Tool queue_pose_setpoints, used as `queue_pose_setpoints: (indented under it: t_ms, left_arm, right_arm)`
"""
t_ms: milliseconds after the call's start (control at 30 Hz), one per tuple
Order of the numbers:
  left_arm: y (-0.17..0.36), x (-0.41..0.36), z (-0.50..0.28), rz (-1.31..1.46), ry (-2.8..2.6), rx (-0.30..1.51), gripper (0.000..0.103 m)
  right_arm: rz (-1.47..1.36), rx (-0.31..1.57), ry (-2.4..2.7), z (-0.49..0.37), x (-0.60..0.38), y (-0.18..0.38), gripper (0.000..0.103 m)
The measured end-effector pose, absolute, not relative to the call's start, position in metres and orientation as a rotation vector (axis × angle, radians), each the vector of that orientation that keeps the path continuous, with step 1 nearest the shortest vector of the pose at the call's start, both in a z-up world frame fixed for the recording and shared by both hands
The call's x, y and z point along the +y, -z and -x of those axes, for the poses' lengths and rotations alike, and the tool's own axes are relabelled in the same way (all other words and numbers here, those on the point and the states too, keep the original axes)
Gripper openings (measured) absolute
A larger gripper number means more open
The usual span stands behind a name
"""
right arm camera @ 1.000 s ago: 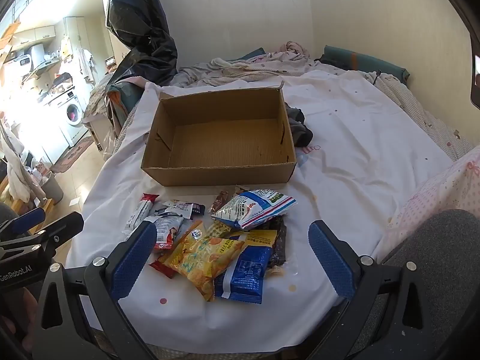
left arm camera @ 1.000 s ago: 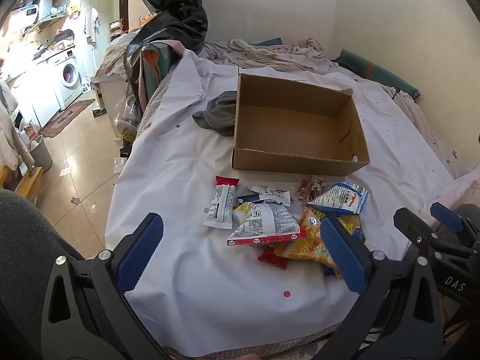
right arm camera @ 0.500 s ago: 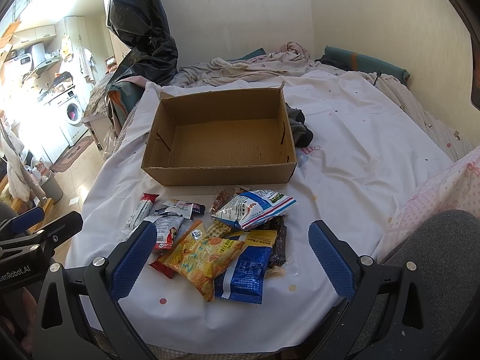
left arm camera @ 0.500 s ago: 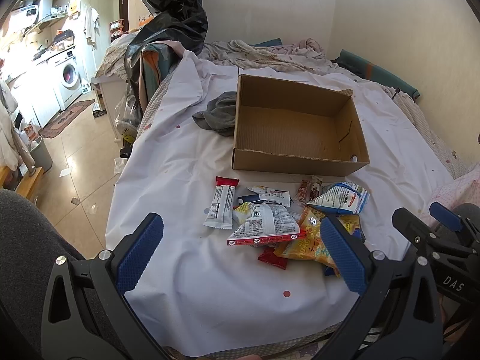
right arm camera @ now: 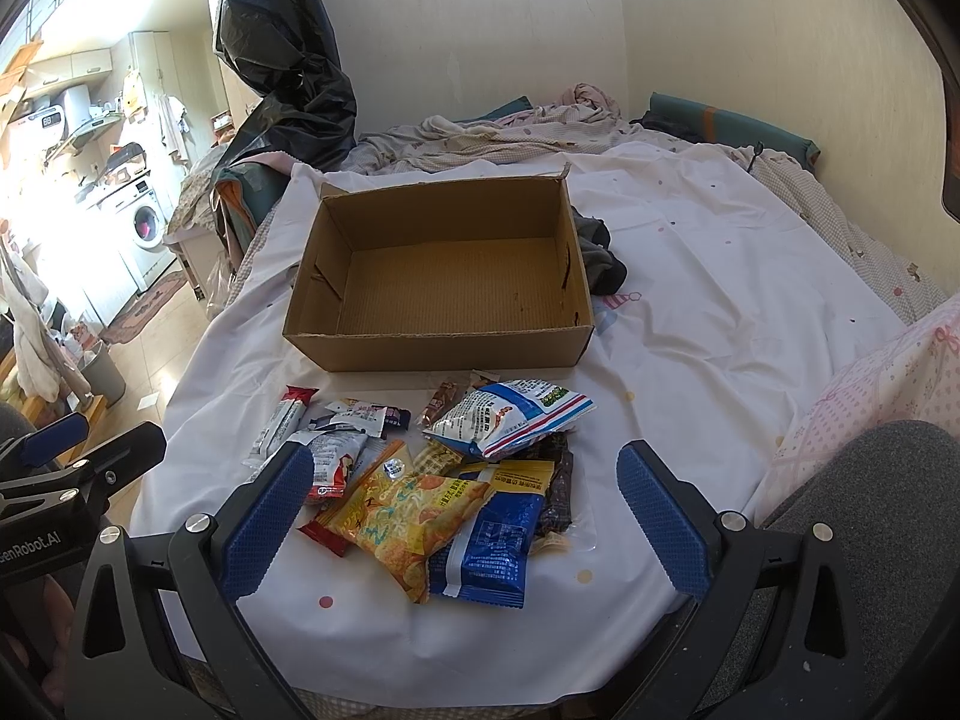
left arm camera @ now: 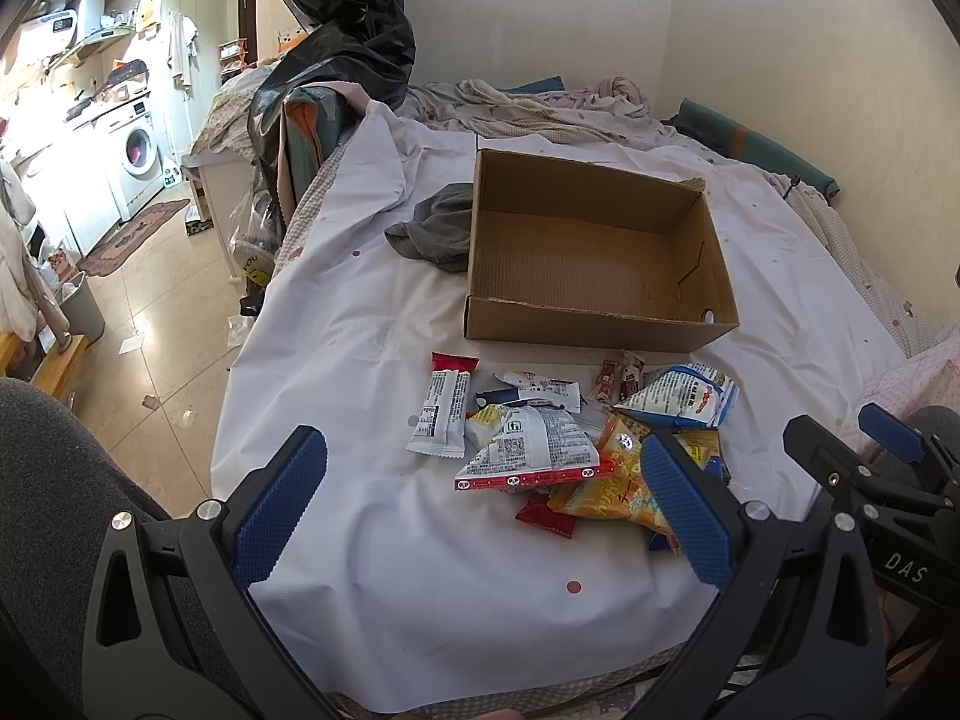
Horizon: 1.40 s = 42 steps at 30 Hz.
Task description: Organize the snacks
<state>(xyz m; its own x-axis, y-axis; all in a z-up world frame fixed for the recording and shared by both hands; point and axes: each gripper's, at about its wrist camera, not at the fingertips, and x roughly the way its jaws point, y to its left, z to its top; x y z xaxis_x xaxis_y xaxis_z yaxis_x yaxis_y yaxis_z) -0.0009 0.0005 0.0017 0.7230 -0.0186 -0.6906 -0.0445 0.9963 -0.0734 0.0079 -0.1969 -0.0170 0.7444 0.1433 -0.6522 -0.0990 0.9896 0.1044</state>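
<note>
An empty brown cardboard box [left arm camera: 600, 264] [right arm camera: 444, 282] stands open on a white sheet. In front of it lies a pile of snack packets: a white bar with a red end [left arm camera: 444, 408] [right arm camera: 282, 420], a white and red bag [left arm camera: 534, 450], a yellow chip bag [right arm camera: 414, 516] [left arm camera: 612, 480], a blue packet [right arm camera: 492, 546] and a blue and white bag [right arm camera: 510, 414] [left arm camera: 684, 396]. My left gripper [left arm camera: 480, 510] is open and empty, above the sheet just short of the pile. My right gripper [right arm camera: 462, 516] is open and empty, hovering over the yellow and blue packets.
A grey cloth [left arm camera: 438, 228] [right arm camera: 600, 252] lies beside the box. Rumpled bedding [left arm camera: 540, 108] and a black plastic bag [left arm camera: 342, 36] lie behind. The bed's left edge drops to a tiled floor [left arm camera: 150, 300] with a washing machine [left arm camera: 141, 156].
</note>
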Motion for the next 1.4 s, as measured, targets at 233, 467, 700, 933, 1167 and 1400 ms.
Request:
queue_pose_setpoints:
  t_ms: [233,467,700,933,1167,1400]
  left_arm:
    - [-0.0033,-0.0011,-0.0001,0.087,-0.005,0.767,0.103]
    - [-0.0037,-0.0015,0.0,0.087,-0.006,0.767,0.103]
    - [-0.0032,-0.001,0.0001,0.086,-0.005,0.767,0.103]
    - [-0.0032,-0.0009,0.0001,0.087,-0.005,0.766,0.103]
    - [-0.002,-0.0006,0.0003,0.088,-0.006,0.767,0.103]
    - [-0.0019,-0.0005,0.0001,0.087,-0.006,0.768,0.103]
  right_arm:
    - [-0.063,0.718,-0.133,-0.0079,-0.197,0.0167,0.103]
    - [-0.063,0.718,-0.131,-0.0079,-0.197,0.0168,0.103]
    - [-0.061,0.717,-0.131,-0.008,-0.1971,0.0166,0.103]
    - [-0.062,0.719,-0.129,-0.0083,-0.1968,0.0171,0.103]
    - [-0.06,0.72,-0.131,-0.0085,-0.1964,0.0172,0.103]
    - [-0.058,0.72,-0.129,-0.0085,-0.195,0.016,0.103]
